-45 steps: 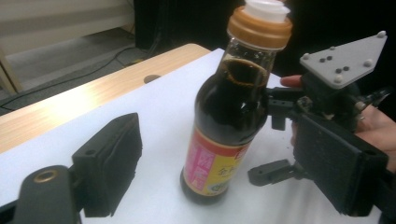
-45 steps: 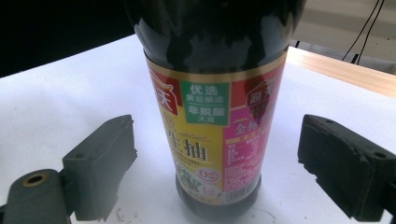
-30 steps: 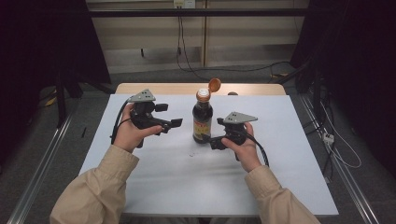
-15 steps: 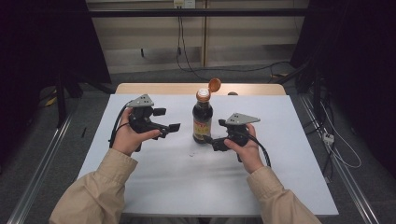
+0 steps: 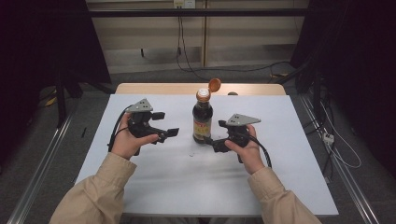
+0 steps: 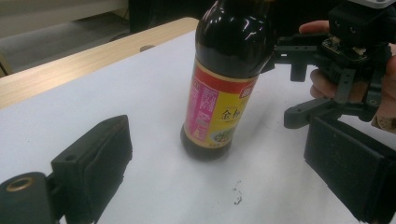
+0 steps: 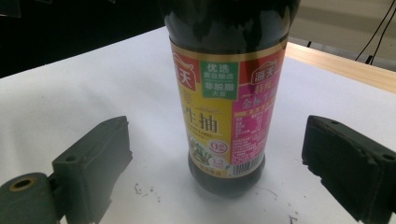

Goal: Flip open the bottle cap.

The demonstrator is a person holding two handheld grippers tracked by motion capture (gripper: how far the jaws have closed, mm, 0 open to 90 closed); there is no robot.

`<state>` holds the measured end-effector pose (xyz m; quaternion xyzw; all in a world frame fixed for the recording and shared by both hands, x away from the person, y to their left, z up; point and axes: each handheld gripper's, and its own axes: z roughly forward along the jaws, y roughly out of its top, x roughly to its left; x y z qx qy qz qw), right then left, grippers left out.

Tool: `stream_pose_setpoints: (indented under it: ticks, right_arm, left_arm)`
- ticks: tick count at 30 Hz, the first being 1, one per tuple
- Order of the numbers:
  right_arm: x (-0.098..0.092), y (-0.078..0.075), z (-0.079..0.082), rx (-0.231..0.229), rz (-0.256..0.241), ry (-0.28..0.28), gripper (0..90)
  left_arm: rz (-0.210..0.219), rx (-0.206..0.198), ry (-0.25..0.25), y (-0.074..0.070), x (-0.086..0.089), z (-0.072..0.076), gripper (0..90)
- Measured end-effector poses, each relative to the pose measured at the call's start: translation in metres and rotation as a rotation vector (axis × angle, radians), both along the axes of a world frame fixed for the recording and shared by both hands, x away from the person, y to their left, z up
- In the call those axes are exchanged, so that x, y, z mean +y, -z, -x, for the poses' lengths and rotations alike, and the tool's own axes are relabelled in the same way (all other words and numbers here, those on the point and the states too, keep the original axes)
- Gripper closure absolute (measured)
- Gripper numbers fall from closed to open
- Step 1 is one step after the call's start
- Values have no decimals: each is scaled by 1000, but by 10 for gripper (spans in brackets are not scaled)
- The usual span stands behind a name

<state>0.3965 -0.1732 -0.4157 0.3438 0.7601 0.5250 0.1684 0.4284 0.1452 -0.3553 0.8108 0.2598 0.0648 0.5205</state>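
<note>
On the table (image 5: pixel 154 182), both tools wide open w/ nothing held, flanking upright bottle (image 5: pixel 202 117).

You are holding two hand-held grippers, the left hand-held gripper (image 5: pixel 161 125) and the right hand-held gripper (image 5: pixel 214 136), and facing one bottle (image 5: pixel 202 117) standing on one worktop (image 5: pixel 289 154).

Bottle (image 5: pixel 202 119) stands on table (image 5: pixel 187 182) between hand-held grippers.

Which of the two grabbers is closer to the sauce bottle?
The right gripper is closer: its jaws are open right at the base of the bottle. The left gripper sits farther off to the bottle's other side, open too.
</note>
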Motion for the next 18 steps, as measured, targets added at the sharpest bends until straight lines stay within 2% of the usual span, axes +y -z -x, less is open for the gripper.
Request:
stream_pose_setpoints:
  ticks: [13,18]
  right_arm:
    - [-5,1,5,7,-6,-1,81]
    - [-8,1,8,1,-3,-5,82]
  left_arm:
    - [-6,11,1,9,6,3,72]
    - [-18,3,-2,14,9,6,71]
